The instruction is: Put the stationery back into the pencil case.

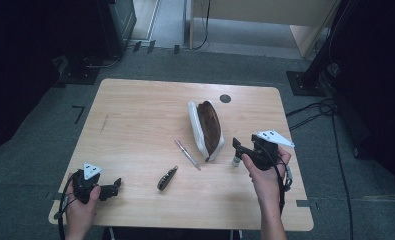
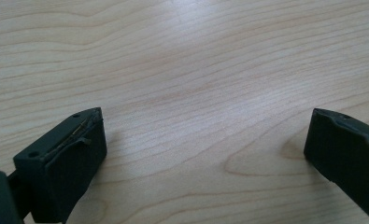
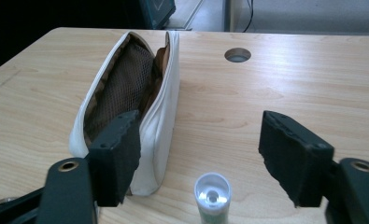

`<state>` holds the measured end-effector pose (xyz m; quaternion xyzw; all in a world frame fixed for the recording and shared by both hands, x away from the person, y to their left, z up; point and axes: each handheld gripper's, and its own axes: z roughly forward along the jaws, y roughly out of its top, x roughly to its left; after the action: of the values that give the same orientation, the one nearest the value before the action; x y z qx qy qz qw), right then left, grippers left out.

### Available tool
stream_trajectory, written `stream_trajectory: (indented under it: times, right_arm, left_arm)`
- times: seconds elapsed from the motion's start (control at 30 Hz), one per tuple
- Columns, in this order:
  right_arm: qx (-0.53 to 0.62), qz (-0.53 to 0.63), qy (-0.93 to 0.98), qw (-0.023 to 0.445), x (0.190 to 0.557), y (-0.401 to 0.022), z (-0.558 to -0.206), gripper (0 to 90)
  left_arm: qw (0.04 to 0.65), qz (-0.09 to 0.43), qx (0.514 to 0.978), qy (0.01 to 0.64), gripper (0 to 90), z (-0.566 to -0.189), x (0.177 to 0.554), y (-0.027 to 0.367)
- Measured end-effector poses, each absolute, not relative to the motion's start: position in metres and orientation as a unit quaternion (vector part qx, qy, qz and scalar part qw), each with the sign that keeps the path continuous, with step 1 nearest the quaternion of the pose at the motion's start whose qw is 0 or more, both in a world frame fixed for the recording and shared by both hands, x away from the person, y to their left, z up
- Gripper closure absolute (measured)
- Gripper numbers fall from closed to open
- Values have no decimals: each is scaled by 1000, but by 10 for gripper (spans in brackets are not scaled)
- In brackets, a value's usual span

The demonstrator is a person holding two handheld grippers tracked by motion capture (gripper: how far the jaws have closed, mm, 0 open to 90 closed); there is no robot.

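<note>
Mesh lining inside the open pouch (image 3: 126, 88) shows from my right tongs (image 3: 205, 158), apart astride a capped marker (image 3: 212, 196); left tongs (image 2: 205, 154) gape over bare tabletop (image 2: 182, 70) near its edge.

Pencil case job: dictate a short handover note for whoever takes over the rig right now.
Left gripper: jaws open, nothing between them, low over the table at its near left corner.
Right gripper: jaws open, a marker between them, not gripped, cap end showing.
Pencil case: open, mid-table, just left of the right gripper.
Pen and a dark small item lie loose on the table.
Done: case open; nothing visible inside.
Left: probably marker, pen and dark item into the case.
</note>
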<state>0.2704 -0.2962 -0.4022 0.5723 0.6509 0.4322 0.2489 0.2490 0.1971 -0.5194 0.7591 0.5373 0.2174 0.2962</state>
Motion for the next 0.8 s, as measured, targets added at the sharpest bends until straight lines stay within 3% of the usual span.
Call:
stream_trajectory:
  times: [0.17, 0.8]
  right_arm:
    - [569, 434, 655, 243, 266, -299, -410, 354]
    - [576, 424, 659, 235, 264, -302, -430, 381]
  left_arm:
    - [296, 217, 759, 537, 0, -519, 249, 197]
    - [296, 217, 759, 537, 0, -519, 249, 197]
